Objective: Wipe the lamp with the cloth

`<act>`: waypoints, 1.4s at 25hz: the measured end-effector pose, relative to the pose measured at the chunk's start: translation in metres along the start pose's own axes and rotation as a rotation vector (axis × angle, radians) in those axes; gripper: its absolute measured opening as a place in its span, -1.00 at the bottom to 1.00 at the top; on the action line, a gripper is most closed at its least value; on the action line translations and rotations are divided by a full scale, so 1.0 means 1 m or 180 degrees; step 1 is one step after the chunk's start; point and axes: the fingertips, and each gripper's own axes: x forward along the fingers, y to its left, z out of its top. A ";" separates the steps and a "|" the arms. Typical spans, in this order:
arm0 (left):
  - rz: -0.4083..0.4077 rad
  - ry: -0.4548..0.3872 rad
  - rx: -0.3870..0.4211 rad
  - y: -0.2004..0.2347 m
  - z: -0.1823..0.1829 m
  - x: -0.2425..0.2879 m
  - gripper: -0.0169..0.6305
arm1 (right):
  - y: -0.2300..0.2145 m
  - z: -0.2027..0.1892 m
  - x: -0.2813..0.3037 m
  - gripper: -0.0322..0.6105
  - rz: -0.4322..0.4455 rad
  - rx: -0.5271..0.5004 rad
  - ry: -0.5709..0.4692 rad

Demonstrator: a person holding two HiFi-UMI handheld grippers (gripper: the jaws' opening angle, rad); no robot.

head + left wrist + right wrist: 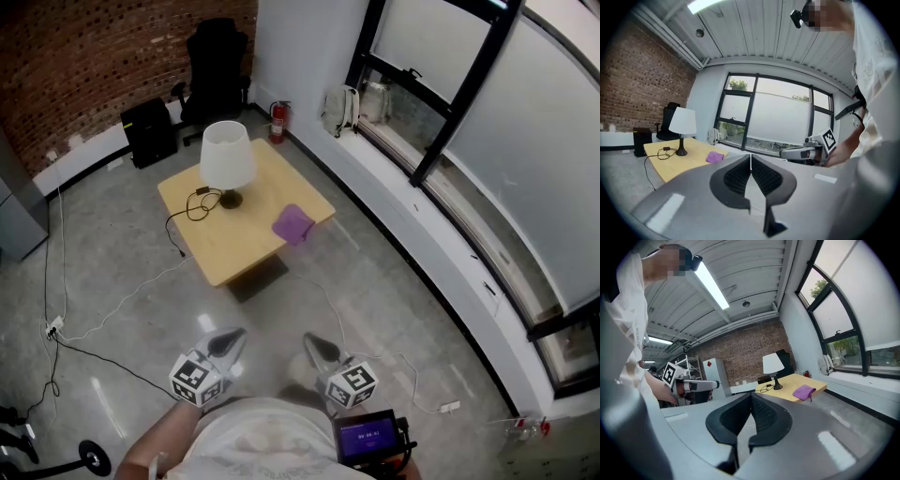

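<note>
Far across the floor, on the table (223,255), the lamp (228,159) stands left of the purple cloth (293,224), apart. The left gripper (230,341) and right gripper (316,344) hang near the person, jaws pressed together, empty (approach step, wiping not begun). Next move: walk up, open one, grab the cloth.

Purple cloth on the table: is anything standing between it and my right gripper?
Nothing visible does. Just floor separates the right gripper from the cloth, which lies at the near edge of the table; the lamp stands beyond it, not in the way.
</note>
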 end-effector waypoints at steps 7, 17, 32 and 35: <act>0.0012 0.0032 0.0040 0.015 0.013 0.040 -0.92 | -0.038 0.027 0.024 -0.86 0.0077 -0.0006 -0.0076; 0.0207 0.0130 0.0039 0.046 0.026 0.103 -0.92 | -0.099 0.049 0.063 -0.86 0.0281 0.0039 -0.0056; 0.0519 0.0132 0.0021 0.068 0.046 0.198 -0.92 | -0.193 0.066 0.095 -0.86 0.0591 0.0027 0.0198; 0.0498 0.0171 -0.0013 0.063 0.044 0.215 -0.92 | -0.212 0.067 0.094 -0.86 0.0569 0.0061 0.0237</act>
